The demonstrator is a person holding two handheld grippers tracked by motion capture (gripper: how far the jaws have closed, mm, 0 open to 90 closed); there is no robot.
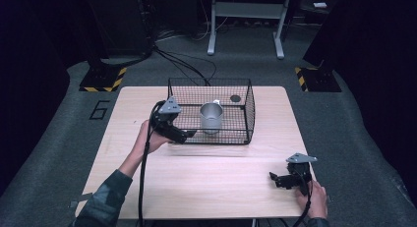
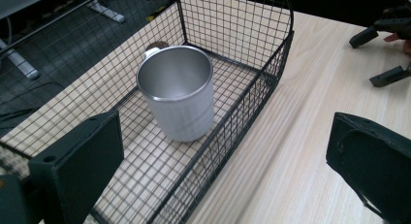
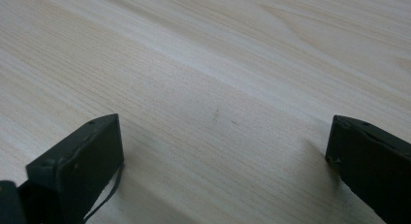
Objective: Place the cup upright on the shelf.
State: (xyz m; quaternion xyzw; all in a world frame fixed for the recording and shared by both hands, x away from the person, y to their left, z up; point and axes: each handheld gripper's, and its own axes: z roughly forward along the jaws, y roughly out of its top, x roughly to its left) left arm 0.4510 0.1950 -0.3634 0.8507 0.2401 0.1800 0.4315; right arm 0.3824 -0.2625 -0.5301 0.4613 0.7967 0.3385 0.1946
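Observation:
A silver metal mug (image 1: pixel 211 117) (image 2: pixel 178 97) stands upright inside a black wire basket (image 1: pixel 246 106) (image 2: pixel 252 95) on the wooden table (image 1: pixel 211 183). My left gripper (image 1: pixel 188 135) (image 2: pixel 225 178) is at the basket's near left corner, open, with its jaws either side of the basket's front wall and nothing held. My right gripper (image 1: pixel 275 179) (image 3: pixel 225 161) is low over the table near the front right, open, with bare wood between its jaws. That right gripper (image 2: pixel 383 54) also appears far off in the left gripper view.
A small dark round thing (image 1: pixel 235 98) lies in the basket's back right part. Beyond the table are cables (image 1: pixel 187 65) on grey carpet, a white frame stand (image 1: pixel 246 20) and two hazard-striped bases (image 1: pixel 104 79).

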